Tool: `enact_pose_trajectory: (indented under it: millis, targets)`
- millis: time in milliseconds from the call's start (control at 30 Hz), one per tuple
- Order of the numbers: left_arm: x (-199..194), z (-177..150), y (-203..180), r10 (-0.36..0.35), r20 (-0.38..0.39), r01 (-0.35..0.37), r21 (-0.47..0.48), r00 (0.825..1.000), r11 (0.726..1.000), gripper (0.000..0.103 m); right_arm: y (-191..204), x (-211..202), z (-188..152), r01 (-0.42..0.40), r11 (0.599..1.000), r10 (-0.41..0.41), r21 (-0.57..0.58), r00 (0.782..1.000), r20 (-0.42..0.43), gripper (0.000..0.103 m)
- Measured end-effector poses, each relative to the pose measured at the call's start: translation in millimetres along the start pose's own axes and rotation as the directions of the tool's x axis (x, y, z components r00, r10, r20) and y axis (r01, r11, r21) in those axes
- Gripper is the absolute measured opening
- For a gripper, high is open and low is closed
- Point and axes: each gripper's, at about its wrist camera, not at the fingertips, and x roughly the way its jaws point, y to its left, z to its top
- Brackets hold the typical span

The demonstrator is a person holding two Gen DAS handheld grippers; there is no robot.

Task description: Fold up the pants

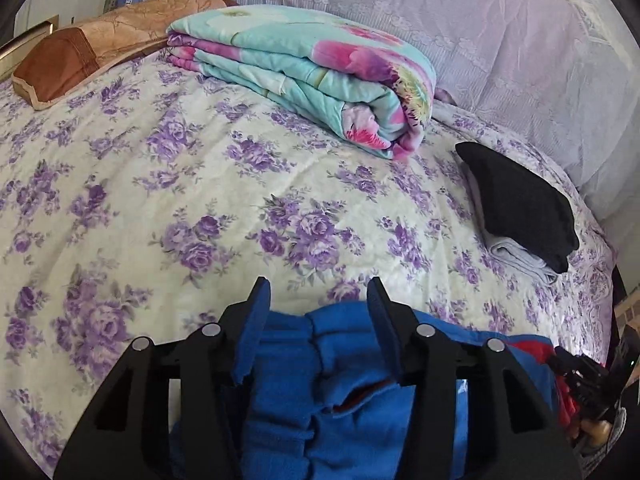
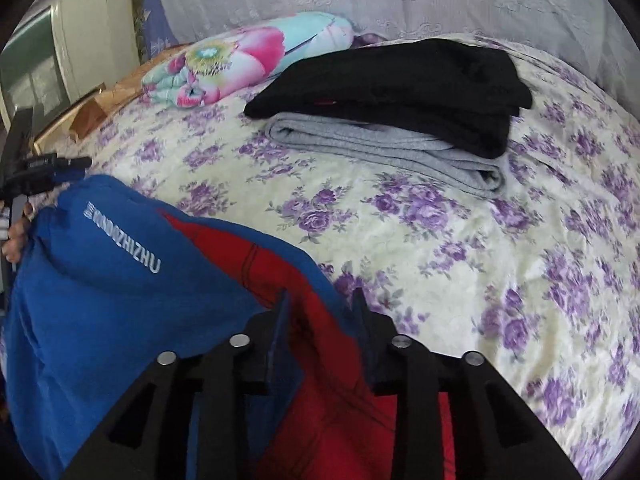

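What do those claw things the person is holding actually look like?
Each tool is matte black plastic with two angular, wedge-shaped arms, slotted cut-outs and round silver pivot bolts. The left tool carries bright blue foam-like pads on its fingers; the right tool has darker blue ones. No cables or markings show on either.

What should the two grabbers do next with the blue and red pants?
Probably lower the pants flat onto the bedspread. The left gripper and right gripper each have cloth between their fingers, and the bunched pants need spreading before any fold.
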Motion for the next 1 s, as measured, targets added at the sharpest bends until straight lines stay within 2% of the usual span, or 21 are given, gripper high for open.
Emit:
enact_pose_trajectory:
  millis: [67, 100, 133, 167, 267, 333, 400, 467, 600, 633, 667, 700, 733, 767, 867, 900, 967, 1000]
  targets:
    - [-24.0, -8.4, 1.4, -0.007, 0.012, 0.007, 0.05, 1.0, 0.999, 0.052, -19.2, -41.7, -9.6, -0.064, 0.992, 0.055, 0.11, 0.995, 0.077, 0.045]
    - [-35.3, -13.7, 2.6, -0.007, 0.016, 0.006, 0.074, 1.0, 0.997, 0.057, -30.5, -62.7, -15.1, -0.088, 0.983, 0.071, 0.16, 0.992, 0.106, 0.047]
    - [-45.5, -19.8, 4.8, -0.002, 0.024, -0.001, 0.093, 1.0, 0.996, 0.065, -42.8, -85.4, -24.0, -0.102, 0.973, 0.075, 0.207, 0.988, 0.133, 0.054]
    - [-54.6, -26.6, 7.6, 0.008, 0.036, -0.011, 0.107, 0.999, 0.994, 0.068, -55.4, -105.5, -34.4, -0.101, 0.963, 0.063, 0.251, 0.986, 0.155, 0.062]
    - [-69.0, -43.7, 22.6, -0.001, 0.046, -0.004, 0.105, 0.999, 0.994, 0.069, -96.3, -154.5, -77.0, -0.009, 0.918, -0.062, 0.397, 0.984, 0.165, 0.063]
    - [-69.2, -51.7, 36.9, -0.018, 0.041, 0.016, 0.063, 0.999, 0.998, 0.069, -121.4, -172.2, -109.6, 0.057, 0.868, -0.143, 0.493, 0.98, 0.14, 0.063]
    - [-63.6, -57.9, 50.2, -0.04, 0.037, 0.039, 0.009, 0.999, 0.999, 0.069, -142.1, -178.5, -140.7, 0.06, 0.814, -0.156, 0.578, 0.981, 0.117, 0.063]
    - [-55.7, -64.3, 62.5, -0.062, 0.033, 0.064, -0.055, 0.998, 0.996, 0.069, -157.4, -170.3, -161.8, 0.013, 0.761, -0.114, 0.648, 0.987, 0.113, 0.063]
    - [-51.8, -70.0, 75.8, -0.112, 0.046, 0.117, -0.125, 0.993, 0.985, 0.069, -174.9, -126.6, -179.8, -0.066, 0.658, -0.014, 0.75, 0.995, 0.099, 0.065]
    - [-52.4, -70.0, 77.1, -0.115, 0.051, 0.121, -0.131, 0.992, 0.984, 0.069, -174.7, -118.9, -181.9, -0.067, 0.645, -0.019, 0.761, 0.994, 0.104, 0.062]
    - [-51.9, -70.4, 78.2, -0.115, 0.051, 0.121, -0.137, 0.992, 0.983, 0.069, -171.8, -118.2, -179.6, -0.063, 0.66, -0.042, 0.748, 0.992, 0.121, 0.041]
    - [-50.3, -70.6, 78.7, -0.115, 0.048, 0.121, -0.14, 0.992, 0.983, 0.07, -169.2, -117.6, -175.3, -0.084, 0.677, -0.031, 0.732, 0.989, 0.142, 0.026]
    - [-48.9, -70.8, 78.8, -0.112, 0.044, 0.117, -0.14, 0.993, 0.983, 0.07, -168.6, -117.0, -171.0, -0.136, 0.674, 0.011, 0.726, 0.985, 0.174, 0.023]
    - [-48.4, -71.0, 78.6, -0.111, 0.043, 0.116, -0.141, 0.993, 0.983, 0.07, -167.7, -122.0, -166.4, -0.152, 0.677, 0.003, 0.72, 0.979, 0.203, 0.021]
    - [-48.2, -70.6, 78.9, -0.111, 0.049, 0.117, -0.139, 0.993, 0.983, 0.071, -164.9, -150.1, -141.5, -0.037, 0.78, -0.147, 0.624, 0.959, 0.241, 0.019]
    - [-48.2, -70.5, 78.9, -0.111, 0.048, 0.116, -0.138, 0.993, 0.984, 0.071, -168.9, -152.6, -137.3, 0.02, 0.791, -0.194, 0.612, 0.956, 0.219, 0.019]
    - [-48.2, -70.7, 78.9, -0.116, 0.048, 0.122, -0.139, 0.992, 0.983, 0.071, -183.5, -151.1, -140.5, 0.14, 0.763, -0.281, 0.631, 0.951, 0.128, 0.024]
    - [-48.2, -71.3, 78.8, -0.119, 0.049, 0.125, -0.141, 0.992, 0.982, 0.071, -188.2, -152.1, -146.4, 0.163, 0.743, -0.289, 0.65, 0.953, 0.092, 0.026]
